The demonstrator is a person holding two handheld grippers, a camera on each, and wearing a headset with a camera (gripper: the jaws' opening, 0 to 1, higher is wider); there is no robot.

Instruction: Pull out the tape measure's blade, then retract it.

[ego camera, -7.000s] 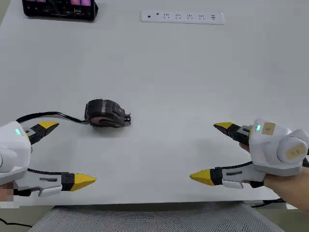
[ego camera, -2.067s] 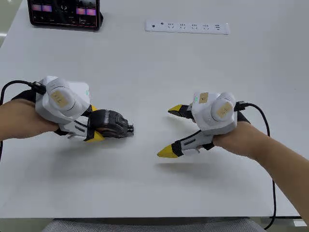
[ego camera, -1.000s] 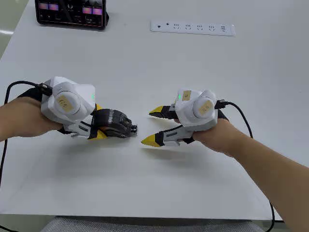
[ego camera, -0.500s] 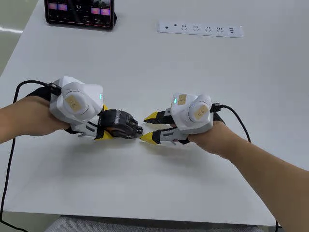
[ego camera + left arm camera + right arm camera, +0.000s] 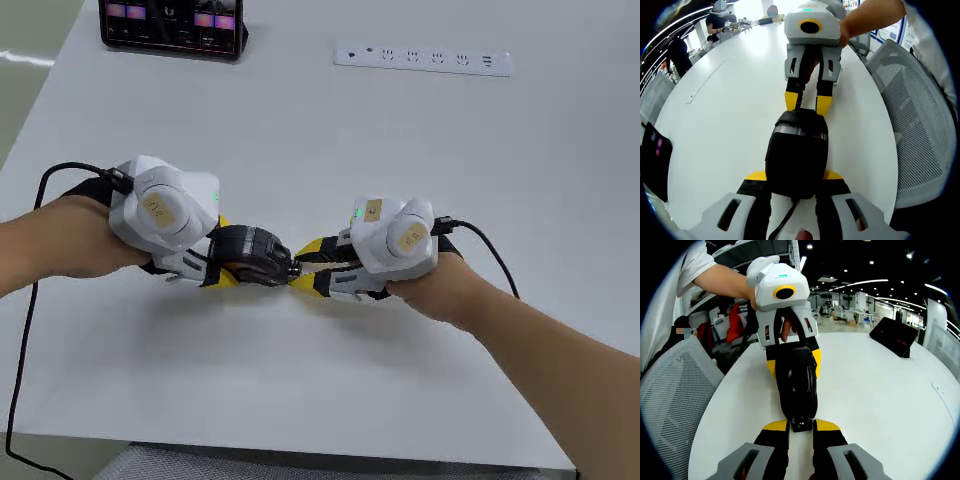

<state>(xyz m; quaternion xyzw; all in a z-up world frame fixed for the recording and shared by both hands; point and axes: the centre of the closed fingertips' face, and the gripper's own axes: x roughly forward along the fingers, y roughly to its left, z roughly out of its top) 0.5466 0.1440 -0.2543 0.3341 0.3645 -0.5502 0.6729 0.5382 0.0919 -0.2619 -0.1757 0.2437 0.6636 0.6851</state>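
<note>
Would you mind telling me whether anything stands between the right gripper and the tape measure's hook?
Nothing visible does: the right gripper sits at the hook end of the tape measure, which the left gripper holds.

right gripper [image 5: 303, 266] has reached the tape measure [image 5: 250, 257] and pinched its blade tip

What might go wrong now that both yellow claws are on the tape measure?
The right gripper pinches just the small blade tip, so it may slip off once the pull starts. The left gripper holds the tape measure by its smooth sides, so the case might twist or slide out under the pull. If the tip slips mid-pull, it would likely snap back.
</note>
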